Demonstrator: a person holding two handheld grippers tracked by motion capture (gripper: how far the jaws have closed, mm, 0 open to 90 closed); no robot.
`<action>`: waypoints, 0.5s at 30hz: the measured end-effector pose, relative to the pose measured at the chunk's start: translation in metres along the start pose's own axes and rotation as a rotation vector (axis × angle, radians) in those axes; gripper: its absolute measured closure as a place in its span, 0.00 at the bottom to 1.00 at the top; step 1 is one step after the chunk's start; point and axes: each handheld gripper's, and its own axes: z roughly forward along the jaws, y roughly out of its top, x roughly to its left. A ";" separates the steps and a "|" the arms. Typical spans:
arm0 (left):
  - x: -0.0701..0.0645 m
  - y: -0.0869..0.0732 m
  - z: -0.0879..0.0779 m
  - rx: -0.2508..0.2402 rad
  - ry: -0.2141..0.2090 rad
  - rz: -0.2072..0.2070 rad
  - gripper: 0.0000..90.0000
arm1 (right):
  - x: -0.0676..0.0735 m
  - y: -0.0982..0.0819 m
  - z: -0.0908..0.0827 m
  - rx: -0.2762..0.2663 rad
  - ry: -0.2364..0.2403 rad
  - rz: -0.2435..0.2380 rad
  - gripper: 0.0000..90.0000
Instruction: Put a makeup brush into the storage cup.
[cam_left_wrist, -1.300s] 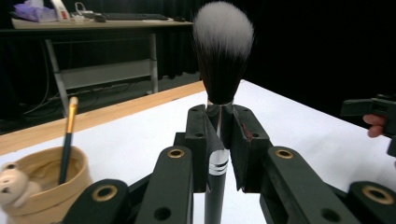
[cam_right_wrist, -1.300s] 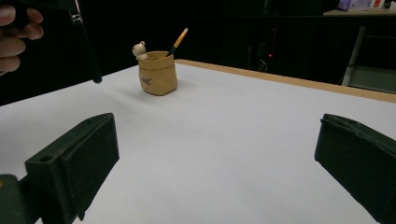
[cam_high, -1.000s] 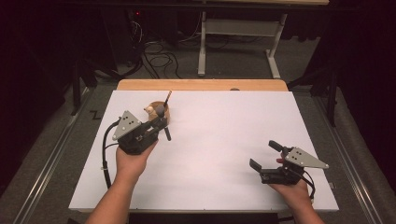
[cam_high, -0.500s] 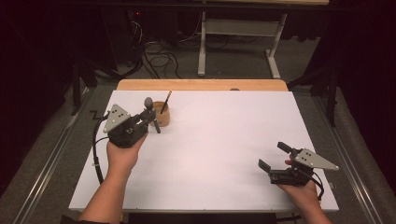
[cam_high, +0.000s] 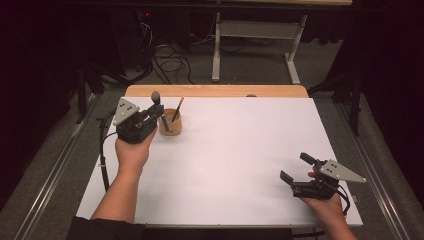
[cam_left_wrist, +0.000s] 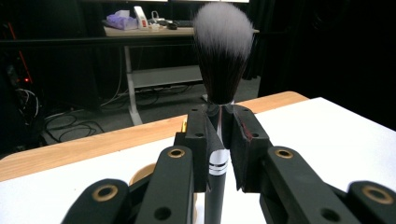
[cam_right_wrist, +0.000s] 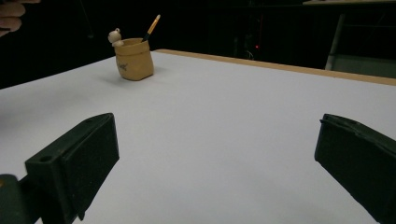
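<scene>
Left gripper (cam_high: 156, 114) clenched on a makeup brush (cam_left_wrist: 222, 56), jaws pinching the black handle just below the silver ferrule, in the left gripper view. Brush stands upright, bristle head up (white tips, dark base), handle running down between the jaws. In the high view the brush (cam_high: 158, 107) is held at the far-left part of the white counter (cam_high: 235, 150), just beside a small tan pot (cam_high: 171, 123); brush handle looks close to the pot's left side, can't tell if touching. Pot holds a thin pencil-like stick (cam_high: 177, 108) leaning to the right; in the right gripper view the pot (cam_right_wrist: 134, 59) also has a little bear figure (cam_right_wrist: 115, 36) on its rim, and the stick (cam_right_wrist: 152, 27) pokes up out of it.

Right gripper (cam_high: 295, 167) released, jaws wide apart with nothing between them (bare counter visible between them in the right gripper view). It sits near the counter's near-right corner, well apart from pot and brush, held in the right hand (cam_high: 327, 202).

Left hand (cam_high: 131, 150) wraps the left gripper body, cable (cam_high: 102, 150) trailing down the counter's left edge. Wooden strip (cam_high: 215, 90) runs along the far edge of the counter.
</scene>
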 end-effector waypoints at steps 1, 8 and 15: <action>0.001 0.000 0.003 -0.001 0.003 0.001 0.88 | -0.001 0.000 0.000 0.000 0.002 0.007 0.00; 0.007 -0.002 0.023 -0.002 0.031 0.006 0.88 | -0.003 -0.004 0.003 0.018 0.007 0.003 0.00; 0.015 -0.008 0.039 -0.001 0.062 0.012 0.88 | 0.001 -0.003 0.001 0.006 0.015 0.003 0.00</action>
